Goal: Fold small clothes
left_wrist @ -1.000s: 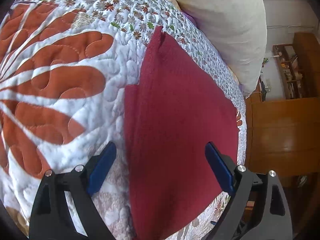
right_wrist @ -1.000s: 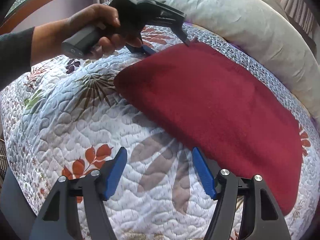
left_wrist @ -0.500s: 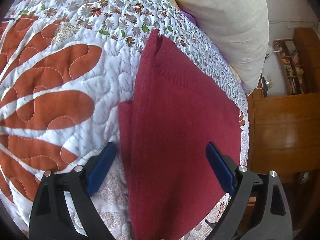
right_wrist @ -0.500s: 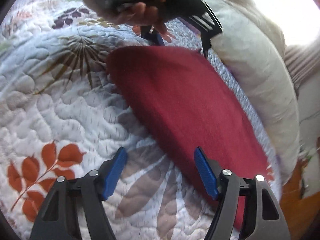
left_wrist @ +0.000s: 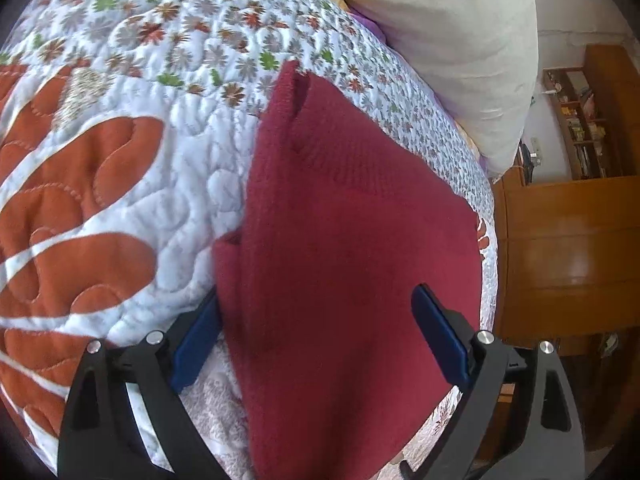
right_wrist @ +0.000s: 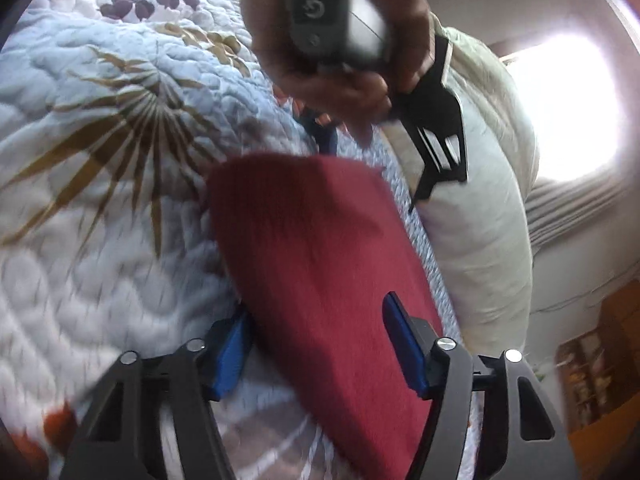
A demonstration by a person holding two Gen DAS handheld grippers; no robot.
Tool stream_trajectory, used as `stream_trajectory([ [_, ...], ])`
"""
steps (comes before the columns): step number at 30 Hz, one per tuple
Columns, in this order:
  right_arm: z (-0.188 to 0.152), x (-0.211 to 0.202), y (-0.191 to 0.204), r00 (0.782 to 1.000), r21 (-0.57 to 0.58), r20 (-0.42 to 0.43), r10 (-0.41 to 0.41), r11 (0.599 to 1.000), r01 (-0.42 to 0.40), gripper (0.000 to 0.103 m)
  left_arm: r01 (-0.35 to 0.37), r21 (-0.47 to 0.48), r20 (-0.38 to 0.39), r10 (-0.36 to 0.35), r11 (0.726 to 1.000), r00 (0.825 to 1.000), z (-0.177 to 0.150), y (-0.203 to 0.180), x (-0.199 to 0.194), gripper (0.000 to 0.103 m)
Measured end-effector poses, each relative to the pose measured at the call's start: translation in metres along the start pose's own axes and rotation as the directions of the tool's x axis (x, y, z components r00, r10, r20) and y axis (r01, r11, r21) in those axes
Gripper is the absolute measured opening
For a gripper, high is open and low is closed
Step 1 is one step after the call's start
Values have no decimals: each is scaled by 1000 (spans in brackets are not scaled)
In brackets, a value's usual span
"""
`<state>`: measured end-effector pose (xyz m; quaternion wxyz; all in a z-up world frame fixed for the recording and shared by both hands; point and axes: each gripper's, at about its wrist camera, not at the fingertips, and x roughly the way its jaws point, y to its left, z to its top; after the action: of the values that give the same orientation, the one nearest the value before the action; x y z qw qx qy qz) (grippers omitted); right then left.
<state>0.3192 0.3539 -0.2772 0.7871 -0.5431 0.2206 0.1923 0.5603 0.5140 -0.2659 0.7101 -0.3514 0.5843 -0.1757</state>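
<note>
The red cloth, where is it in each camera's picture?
Left wrist view: the red cloth fills the middle and lower part, lying on the quilt, between the open jaws.
Right wrist view: the red cloth runs from the middle down to the bottom, between the open jaws.
Shared landmark: the big cream pillow beside the cloth.

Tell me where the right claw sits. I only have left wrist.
Observer: Right claw is open and straddles one long edge of the red cloth. One pad is over the cloth, the other beside it on the quilt.
Operator: Left claw visible from there?
Observer: Partly. The hand holding it is above the cloth's far end, and one black finger shows against the pillow.
Operator: Sharp picture?
Observer: No, the right view is motion-blurred.
</note>
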Motion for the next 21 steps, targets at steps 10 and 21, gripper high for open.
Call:
stream_trajectory([
  [10,38,16,9,999,-5,-15,-42,999,42,48,-139,52,-27,140,989,990,10,-21,16,67],
  [21,41,-4,-10,998,133,-35,55,990,-50,21,-257,49,-10,257,965,966,12,-42,6,18],
])
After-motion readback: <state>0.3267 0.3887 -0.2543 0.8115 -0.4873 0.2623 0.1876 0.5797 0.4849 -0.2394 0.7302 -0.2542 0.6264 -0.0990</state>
